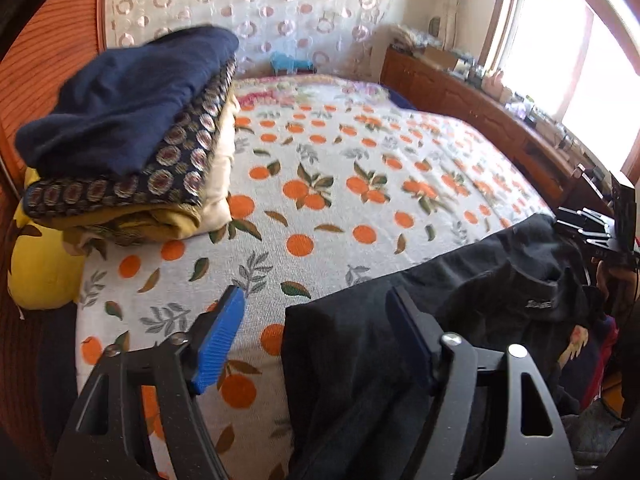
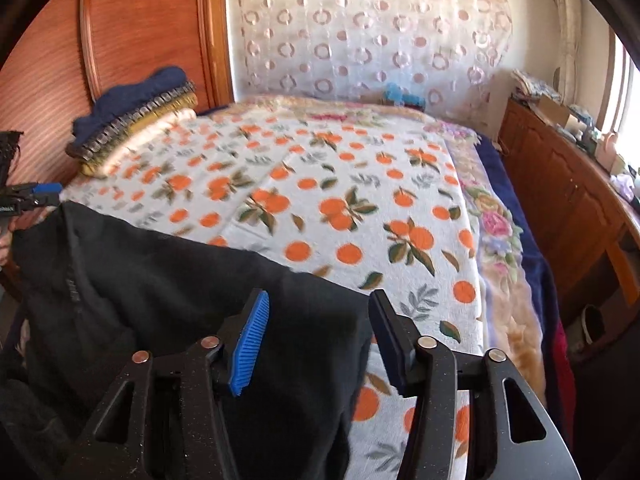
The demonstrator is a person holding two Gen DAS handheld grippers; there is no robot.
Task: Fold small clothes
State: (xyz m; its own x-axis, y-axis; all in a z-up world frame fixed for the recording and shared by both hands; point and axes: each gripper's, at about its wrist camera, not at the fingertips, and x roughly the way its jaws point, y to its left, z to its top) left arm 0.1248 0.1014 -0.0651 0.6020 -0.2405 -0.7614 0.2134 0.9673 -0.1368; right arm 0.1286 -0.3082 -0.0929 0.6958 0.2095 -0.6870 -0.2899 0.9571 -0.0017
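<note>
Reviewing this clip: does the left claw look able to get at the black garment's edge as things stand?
Probably yes. The left claw stands open right over the near edge of the black garment on the orange-print blanket, with nothing between. The folded stack sits well off to one side.

Both wrist views close above bed (image 1: 340, 168) near edge, angled down toward headboard (image 2: 140, 32); shared: bedspread, clothes stack (image 1: 128, 128), black garment (image 2: 160, 280).

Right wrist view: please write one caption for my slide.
Open right gripper above a black garment on the orange-print bedspread.
</note>
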